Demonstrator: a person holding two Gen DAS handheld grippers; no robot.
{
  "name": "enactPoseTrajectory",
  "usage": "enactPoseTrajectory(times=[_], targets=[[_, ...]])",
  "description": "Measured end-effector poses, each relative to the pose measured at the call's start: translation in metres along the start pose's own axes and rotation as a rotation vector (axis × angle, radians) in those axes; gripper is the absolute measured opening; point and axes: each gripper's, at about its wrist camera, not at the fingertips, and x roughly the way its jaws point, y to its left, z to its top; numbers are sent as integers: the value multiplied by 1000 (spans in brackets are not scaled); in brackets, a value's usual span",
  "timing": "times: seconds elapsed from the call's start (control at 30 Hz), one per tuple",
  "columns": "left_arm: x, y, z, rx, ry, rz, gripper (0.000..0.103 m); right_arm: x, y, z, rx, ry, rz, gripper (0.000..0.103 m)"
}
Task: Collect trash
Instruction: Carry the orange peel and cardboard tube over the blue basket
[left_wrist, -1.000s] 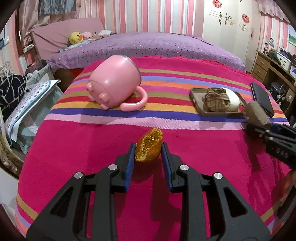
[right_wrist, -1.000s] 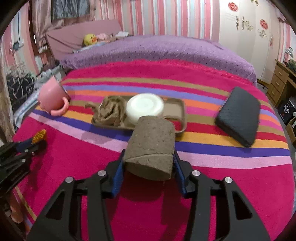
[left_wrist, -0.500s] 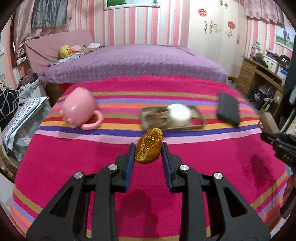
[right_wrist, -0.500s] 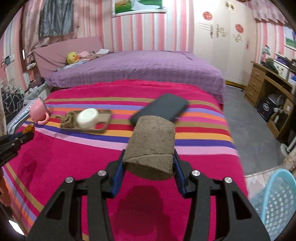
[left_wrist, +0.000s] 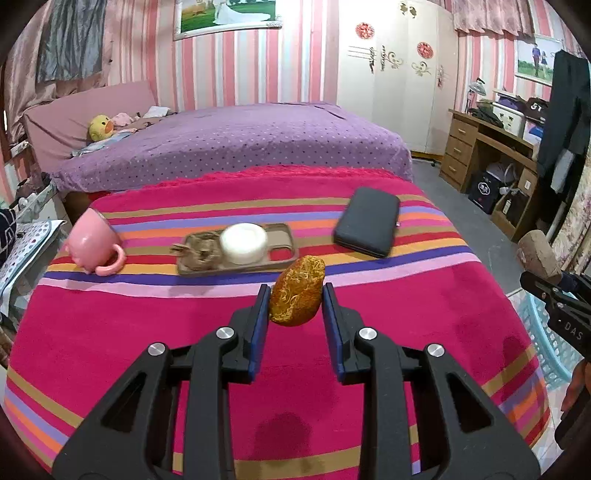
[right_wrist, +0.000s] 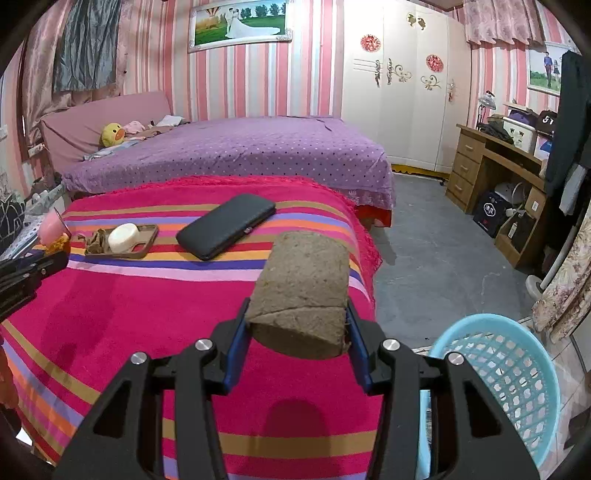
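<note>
My left gripper (left_wrist: 295, 301) is shut on a crumpled orange-brown wrapper (left_wrist: 296, 291), held above the striped pink bedspread (left_wrist: 147, 332). My right gripper (right_wrist: 297, 314) is shut on a grey-brown spongy block (right_wrist: 303, 291), held near the bed's right edge. A light blue mesh basket (right_wrist: 509, 373) stands on the floor at the lower right of the right wrist view; it also shows in the left wrist view (left_wrist: 543, 343). The right gripper with its block (left_wrist: 537, 256) shows at the right edge of the left wrist view.
On the bedspread lie a brown tray (left_wrist: 280, 245) with a white round lid (left_wrist: 243, 242) and a brown crumpled scrap (left_wrist: 199, 253), a tipped pink mug (left_wrist: 92, 242) and a black wallet (left_wrist: 367, 221). A wooden desk (right_wrist: 495, 166) stands right.
Both grippers have pulled back and swung right with their loads. The tray and mug look farther away, and the blue basket has come into the right wrist view.
</note>
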Motion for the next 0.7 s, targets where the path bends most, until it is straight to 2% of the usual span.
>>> enactPoseTrajectory(times=[0.13, 0.43, 0.7], targets=[[5, -12, -3, -6, 13, -14, 27, 0, -11, -1, 5, -7, 5, 47], [10, -39, -6, 15, 11, 4, 27, 1, -21, -3, 4, -7, 15, 47], [11, -62, -9, 40, 8, 5, 27, -9, -51, -10, 13, -23, -12, 47]])
